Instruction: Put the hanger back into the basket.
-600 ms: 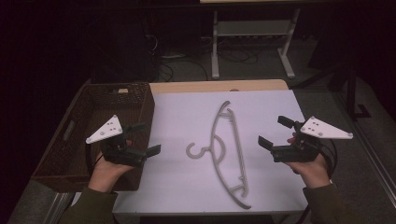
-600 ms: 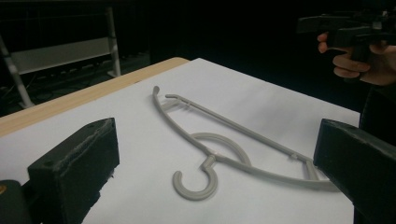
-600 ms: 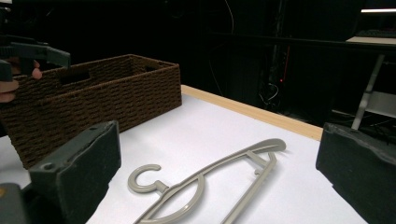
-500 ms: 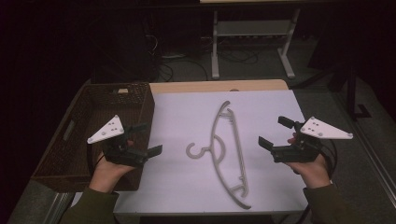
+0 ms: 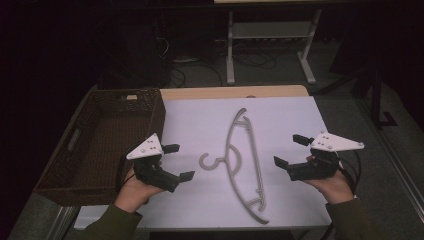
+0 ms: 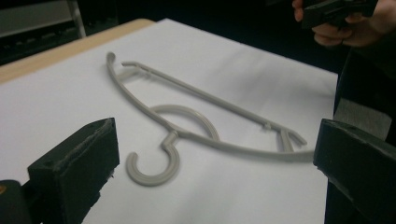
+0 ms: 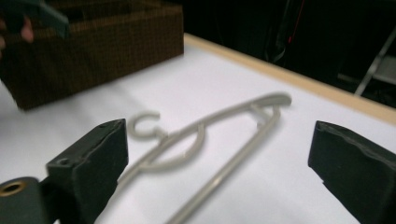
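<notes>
A grey hanger (image 5: 243, 162) lies flat on the white sheet (image 5: 280, 120) at the middle of the table (image 5: 225, 93), its hook toward the left edge and its length running from the far side to the near edge. The left tongs (image 5: 179, 161) hover near the hook with jaws wide apart, holding nothing. The right tongs (image 5: 291, 150) hover toward the right edge, jaws likewise apart and empty. A brown basket (image 5: 90, 150) sits along the left edge.
</notes>
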Demonstrator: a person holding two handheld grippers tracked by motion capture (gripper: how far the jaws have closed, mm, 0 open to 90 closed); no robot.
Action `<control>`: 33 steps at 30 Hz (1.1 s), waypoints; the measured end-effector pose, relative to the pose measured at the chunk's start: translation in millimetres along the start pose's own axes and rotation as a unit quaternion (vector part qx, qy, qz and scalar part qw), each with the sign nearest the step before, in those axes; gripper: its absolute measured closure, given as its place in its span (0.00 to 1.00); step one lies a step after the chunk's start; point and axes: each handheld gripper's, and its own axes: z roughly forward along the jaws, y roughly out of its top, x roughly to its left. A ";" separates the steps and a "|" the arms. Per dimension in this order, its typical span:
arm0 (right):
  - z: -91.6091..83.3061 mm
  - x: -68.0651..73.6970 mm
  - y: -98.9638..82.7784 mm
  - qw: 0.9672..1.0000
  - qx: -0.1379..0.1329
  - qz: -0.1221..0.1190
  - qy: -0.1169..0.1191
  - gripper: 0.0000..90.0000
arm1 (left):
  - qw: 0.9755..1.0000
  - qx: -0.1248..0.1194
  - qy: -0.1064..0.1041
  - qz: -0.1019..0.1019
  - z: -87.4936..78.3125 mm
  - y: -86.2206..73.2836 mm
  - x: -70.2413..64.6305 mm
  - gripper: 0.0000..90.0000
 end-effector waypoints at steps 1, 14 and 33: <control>1.3 0.8 -1.4 1.000 0.017 -0.001 0.008 0.13 | 1.000 0.004 0.000 -0.001 1.9 -1.3 -0.5 0.00; 13.8 13.8 -30.0 0.984 0.173 -0.035 0.039 0.79 | 0.999 0.050 -0.001 -0.007 18.1 -34.9 -3.9 0.00; 40.3 30.4 -66.9 0.955 0.266 -0.042 0.124 0.99 | 0.998 0.057 -0.006 -0.010 23.7 -39.6 -5.3 0.00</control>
